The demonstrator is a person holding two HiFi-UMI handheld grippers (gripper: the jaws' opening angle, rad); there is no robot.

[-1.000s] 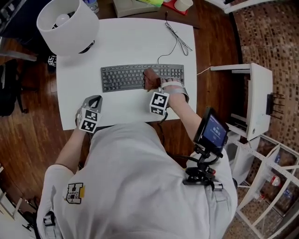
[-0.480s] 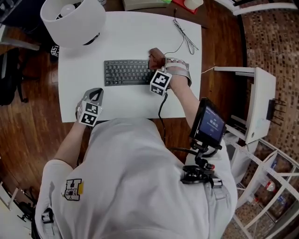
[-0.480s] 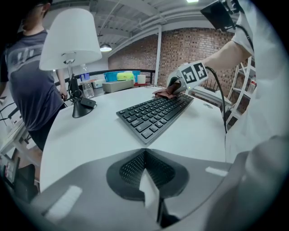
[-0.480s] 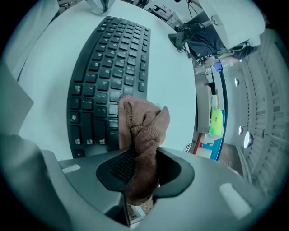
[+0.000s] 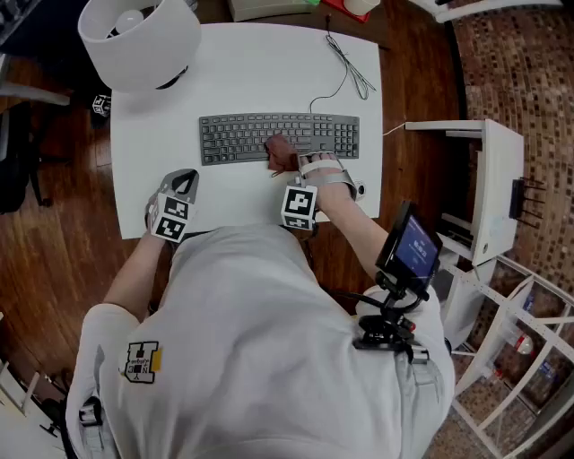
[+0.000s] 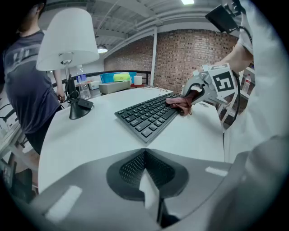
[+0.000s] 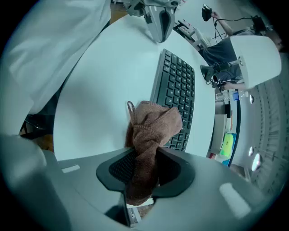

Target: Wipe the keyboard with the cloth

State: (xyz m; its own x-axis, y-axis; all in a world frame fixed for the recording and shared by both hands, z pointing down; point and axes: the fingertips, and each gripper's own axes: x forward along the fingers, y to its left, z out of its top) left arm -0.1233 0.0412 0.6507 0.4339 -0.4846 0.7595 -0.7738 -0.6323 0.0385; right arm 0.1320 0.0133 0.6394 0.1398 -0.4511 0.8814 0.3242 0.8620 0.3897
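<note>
at the near left edge of the white surface point(image 5: 251, 72), below a white lamp point(image 5: 139, 36), the left gripper point(image 5: 183, 182) is held with its fingers closed together and empty. across the middle lies the black keyboard point(image 5: 235, 136). right of center, the right gripper point(image 5: 288, 162) has its fingers clamped on the brown cloth point(image 5: 278, 152), which is bunched on the keyboard's near edge.

A white worktop point(image 5: 242, 63) stands on a dark wooden floor point(image 5: 54, 269), a white-shaded lamp point(image 5: 139, 40) at 11 o'clock. A white cabinet point(image 5: 498, 188) sits at 3 o'clock on patterned flooring point(image 5: 529, 72). A brick wall point(image 6: 189, 54) rises beyond, under a ceiling light point(image 6: 187, 2).
</note>
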